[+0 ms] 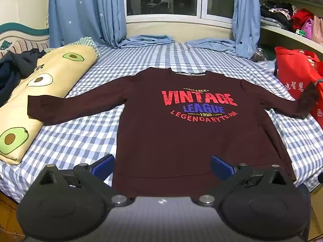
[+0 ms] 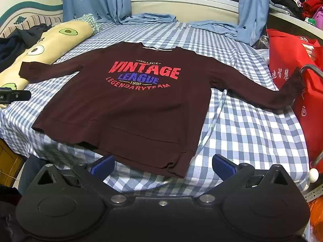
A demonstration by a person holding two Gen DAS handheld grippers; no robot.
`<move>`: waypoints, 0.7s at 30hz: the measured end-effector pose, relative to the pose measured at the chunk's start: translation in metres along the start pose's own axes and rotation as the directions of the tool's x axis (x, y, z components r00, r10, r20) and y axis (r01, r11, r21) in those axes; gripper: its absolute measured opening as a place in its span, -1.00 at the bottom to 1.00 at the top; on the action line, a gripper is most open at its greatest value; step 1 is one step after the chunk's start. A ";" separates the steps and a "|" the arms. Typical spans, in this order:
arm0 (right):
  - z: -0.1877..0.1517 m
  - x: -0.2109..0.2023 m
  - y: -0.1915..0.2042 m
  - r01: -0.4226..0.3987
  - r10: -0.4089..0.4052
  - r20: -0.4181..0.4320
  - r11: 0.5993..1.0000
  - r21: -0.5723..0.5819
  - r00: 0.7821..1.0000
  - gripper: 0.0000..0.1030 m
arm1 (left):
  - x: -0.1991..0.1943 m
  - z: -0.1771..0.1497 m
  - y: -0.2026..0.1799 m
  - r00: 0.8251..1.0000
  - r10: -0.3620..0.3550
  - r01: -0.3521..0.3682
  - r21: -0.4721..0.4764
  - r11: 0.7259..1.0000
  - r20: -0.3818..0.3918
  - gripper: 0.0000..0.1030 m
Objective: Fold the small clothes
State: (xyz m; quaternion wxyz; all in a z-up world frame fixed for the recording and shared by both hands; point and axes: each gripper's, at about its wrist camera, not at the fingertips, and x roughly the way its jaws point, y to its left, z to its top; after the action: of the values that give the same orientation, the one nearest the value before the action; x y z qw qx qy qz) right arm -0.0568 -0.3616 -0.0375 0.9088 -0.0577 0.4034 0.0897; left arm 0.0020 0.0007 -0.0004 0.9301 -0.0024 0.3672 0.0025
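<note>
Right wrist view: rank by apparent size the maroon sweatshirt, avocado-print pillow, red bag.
1. Maroon long-sleeved sweatshirt, laid flat on the bed, clearly largest.
2-3. Yellow avocado-print pillow and red fabric bag: similar, both cut by the frame edge, so unranked.

Open sheet [image 2: 252, 121] around sweatshirt [image 2: 125, 109], pillow [image 1: 40, 84] left, bag [image 2: 292, 76] right

One dark maroon long-sleeved sweatshirt [image 1: 177, 133] with a red and blue printed slogan is counted, with two sleeves spread out. One cream avocado-print rolled quilt [image 1: 40, 92] is seen, one red fabric bag [image 1: 294, 76], two light blue star-patterned curtains [image 1: 86, 14], and one blue-and-white checked bed sheet [image 1: 80, 137].
</note>
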 end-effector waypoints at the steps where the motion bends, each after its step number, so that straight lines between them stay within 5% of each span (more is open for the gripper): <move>1: 0.000 0.000 0.000 0.000 0.000 0.001 1.000 0.000 1.000 0.99 | -0.001 0.000 0.002 1.000 0.000 0.000 0.000 1.000 0.005 0.99; 21: -0.003 0.002 -0.004 -0.004 0.004 0.010 1.000 0.001 1.000 0.99 | 0.002 -0.001 -0.002 0.999 0.028 -0.029 0.014 0.999 0.016 0.99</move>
State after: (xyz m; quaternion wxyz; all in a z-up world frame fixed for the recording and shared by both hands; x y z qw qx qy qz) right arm -0.0565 -0.3653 -0.0408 0.9106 -0.0562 0.3990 0.0915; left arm 0.0025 -0.0009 -0.0026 0.9329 0.0096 0.3598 0.0131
